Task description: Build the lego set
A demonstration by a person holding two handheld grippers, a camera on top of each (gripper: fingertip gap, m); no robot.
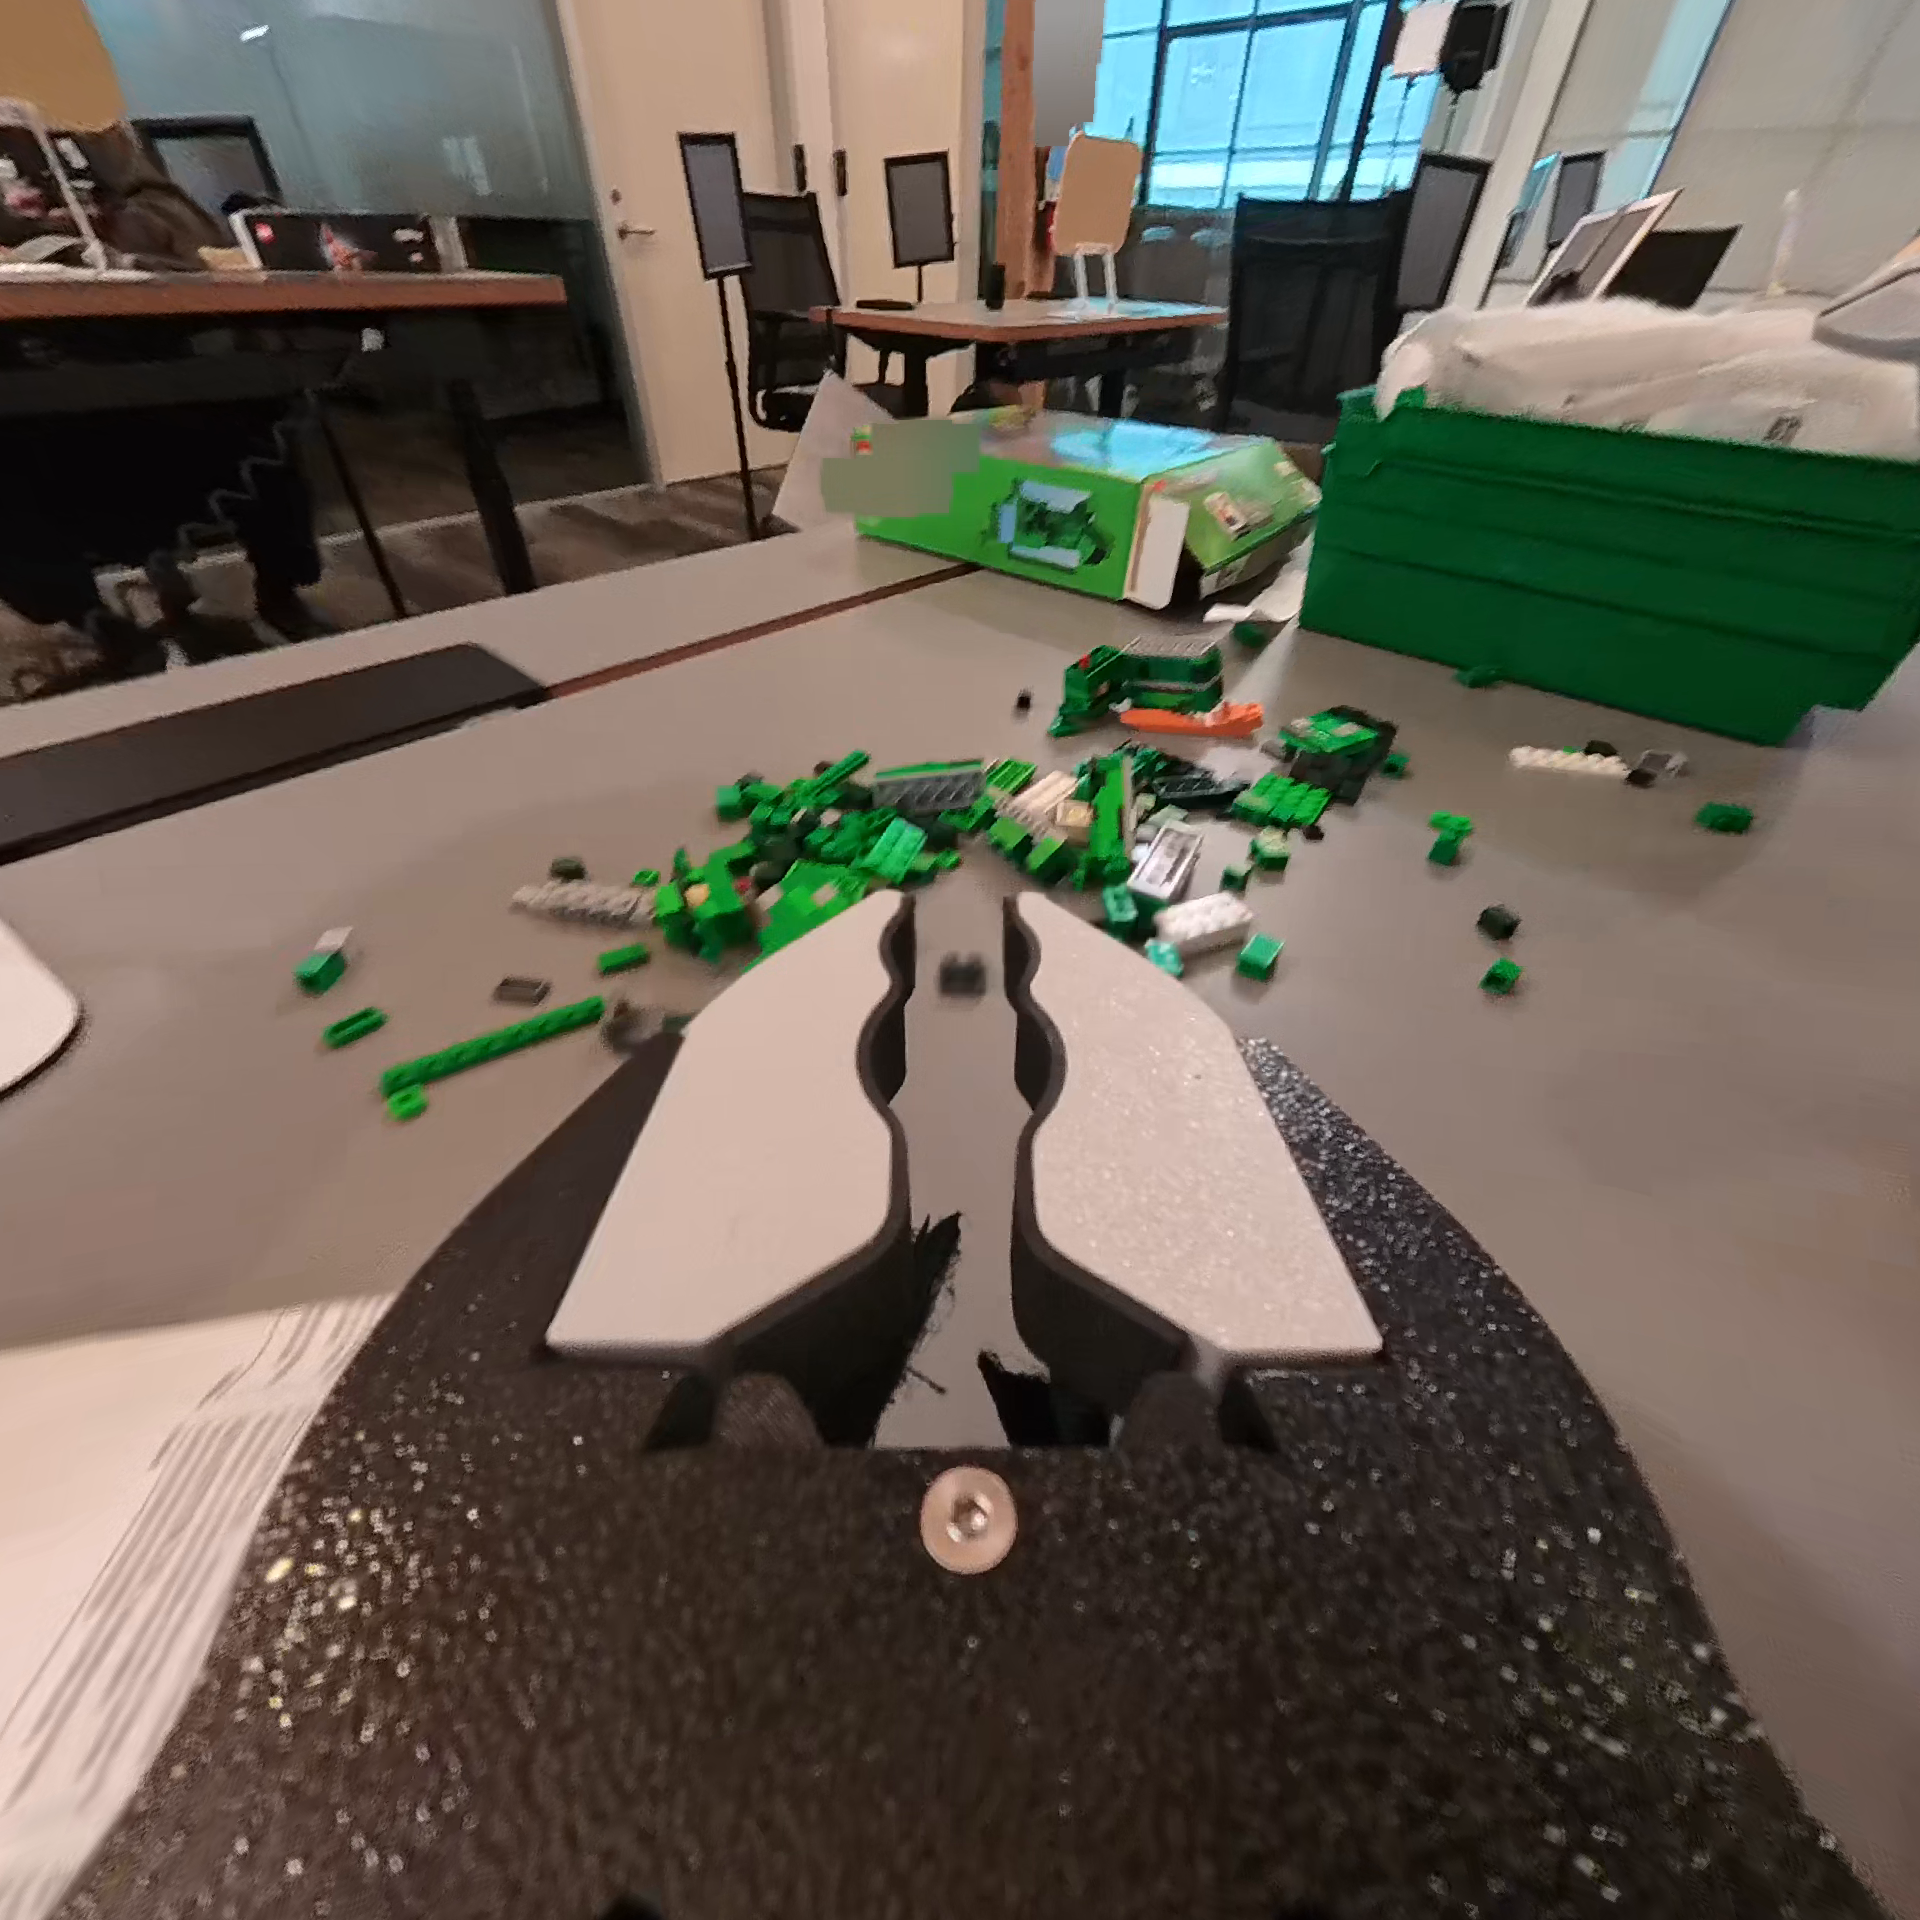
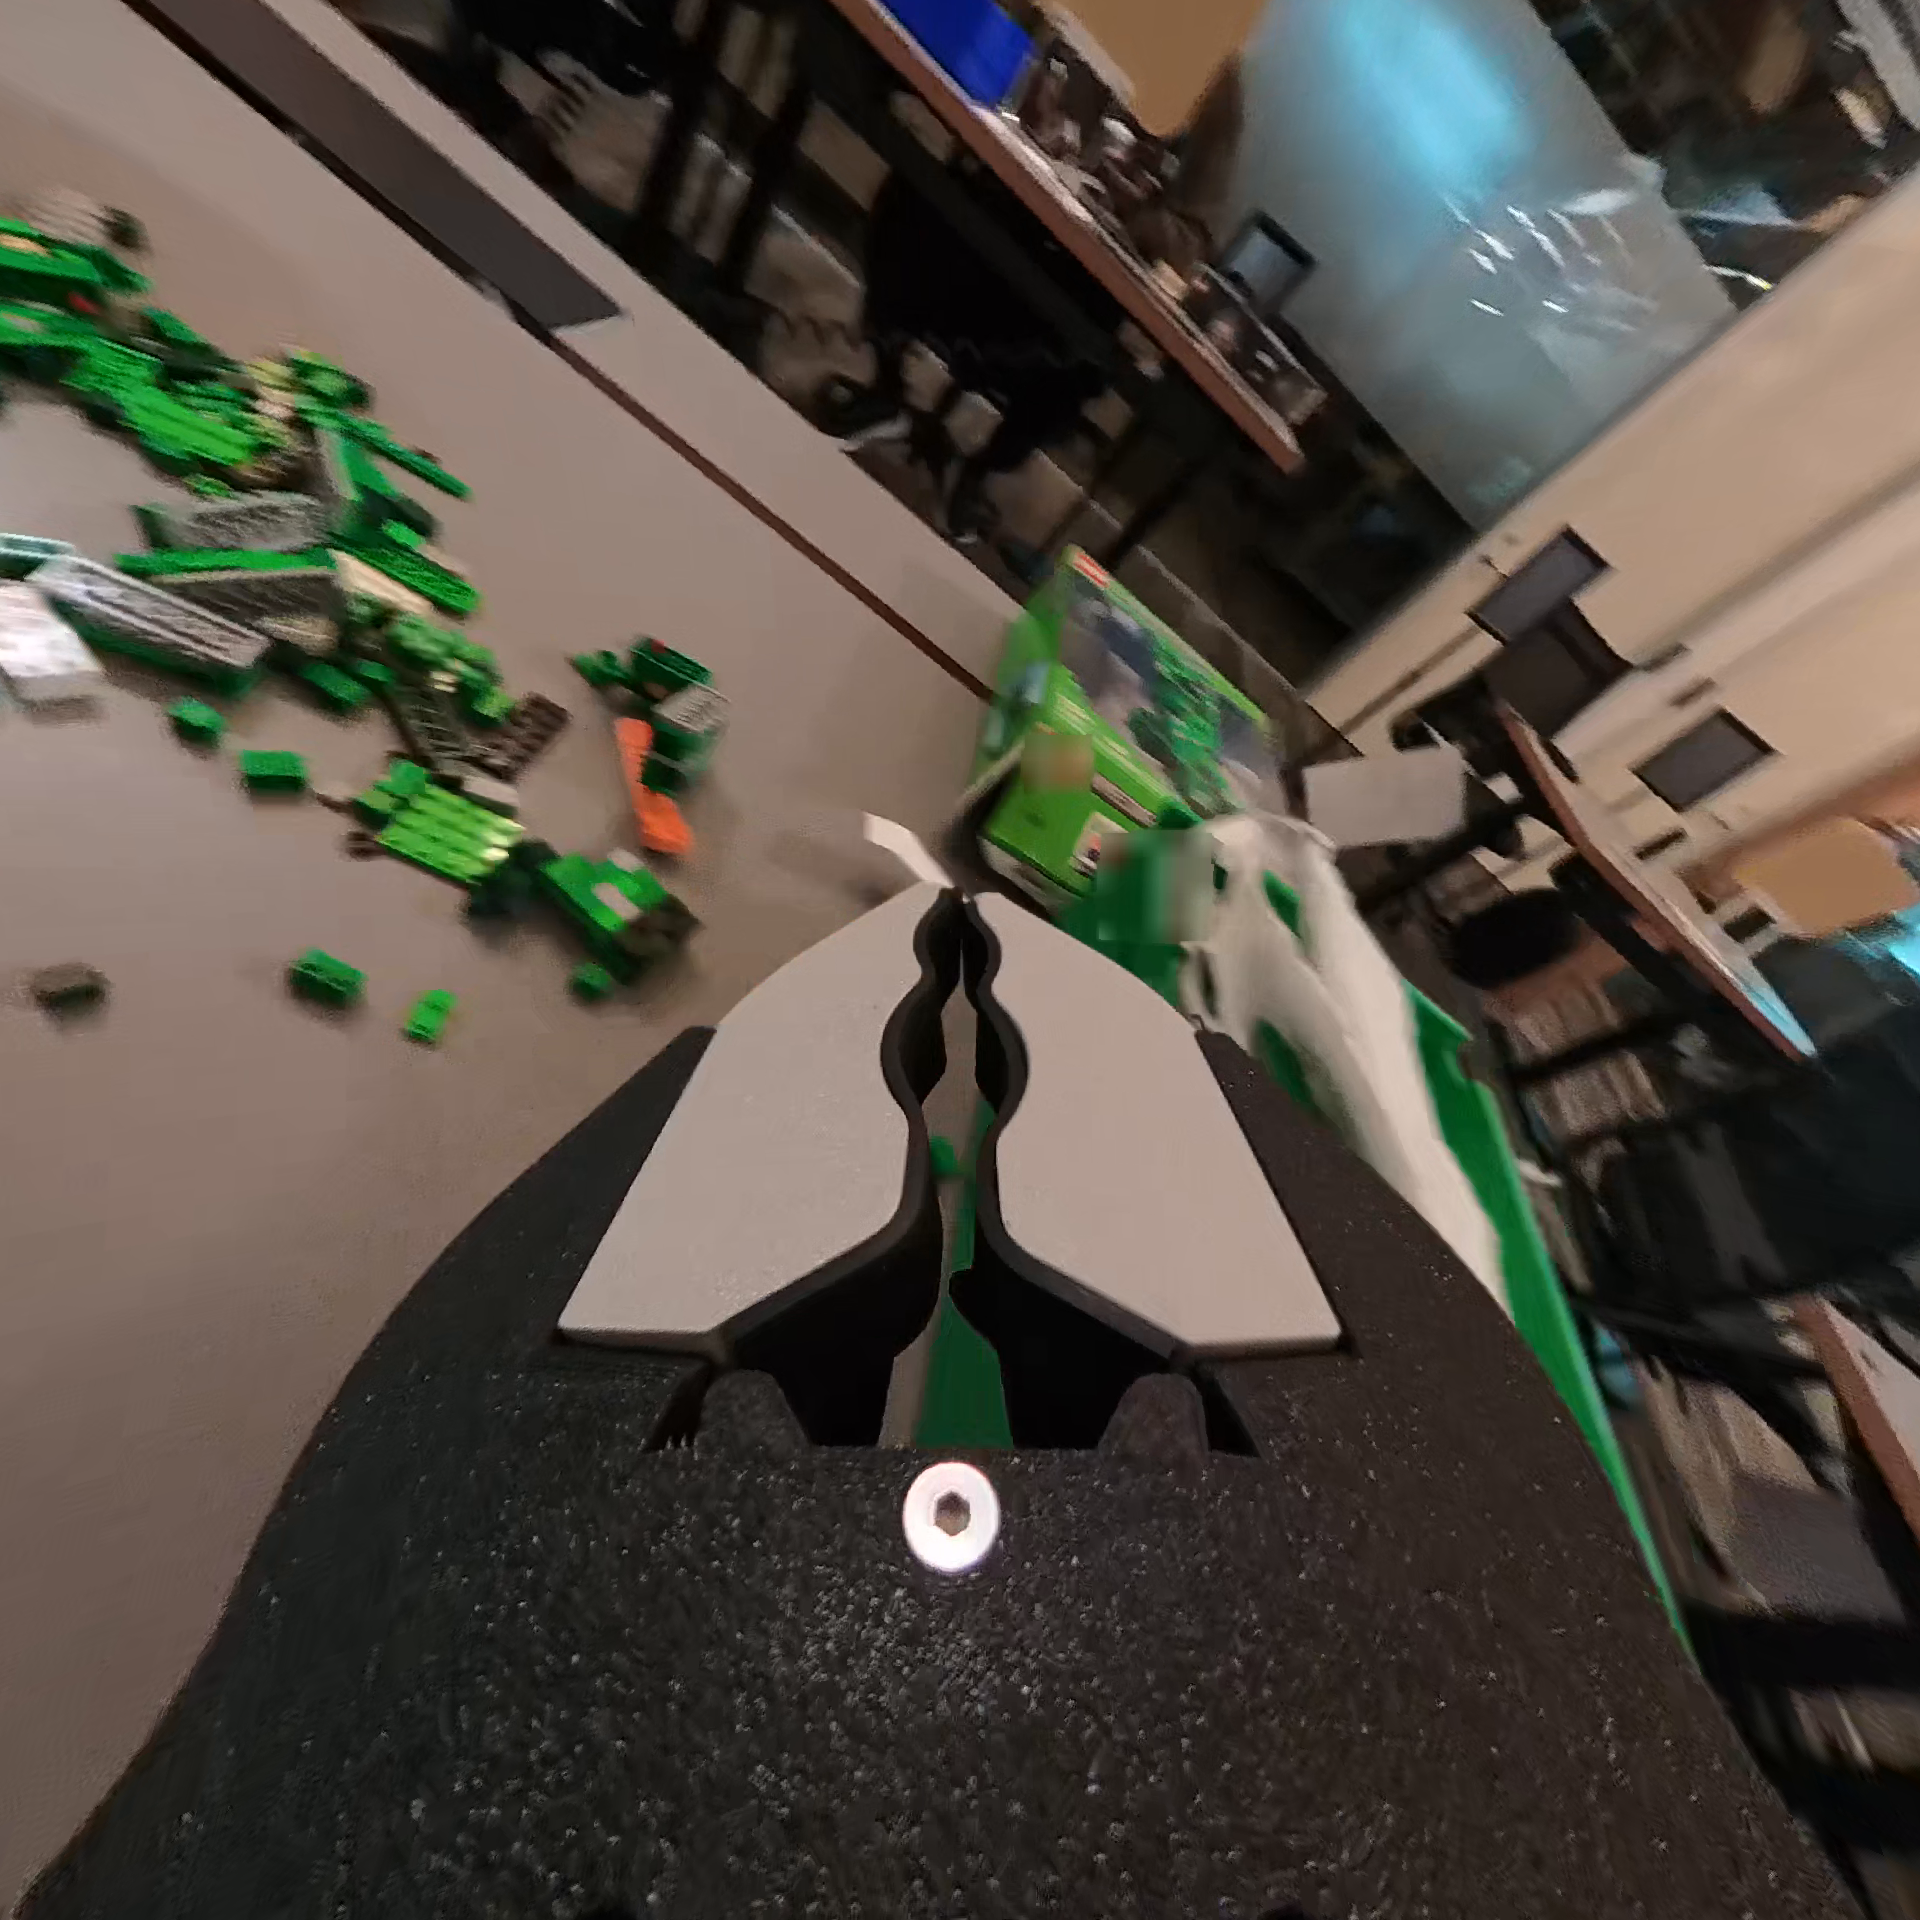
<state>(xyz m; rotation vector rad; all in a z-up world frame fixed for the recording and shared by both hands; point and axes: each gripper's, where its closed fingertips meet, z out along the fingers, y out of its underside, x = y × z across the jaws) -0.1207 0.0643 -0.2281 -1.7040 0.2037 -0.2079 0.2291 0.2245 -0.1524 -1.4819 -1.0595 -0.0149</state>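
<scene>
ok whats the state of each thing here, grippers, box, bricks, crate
left gripper: open, empty, above the table
right gripper: shut, holding nothing
lego box: lying flat, end flap open
bricks: mostly loose, scattered
partial green build: some bricks joined
green crate: filled with white bags

Brick pile (image 1: pixel 935 831) mid-table; box (image 1: pixel 1091 499) behind; bin (image 1: pixel 1600 582) right.

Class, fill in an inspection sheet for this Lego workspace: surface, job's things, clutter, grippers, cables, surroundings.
Surface: grey table, mostly bare near the grippers.
Job's things: loose pile of green bricks; orange piece beside a partly built green part.
Clutter: opened green box; green crate with white bags.
Grippers: left gripper open, empty; right gripper shut, empty.
Cables: nothing seen.
Surroundings: office desks and chairs beyond.
</scene>
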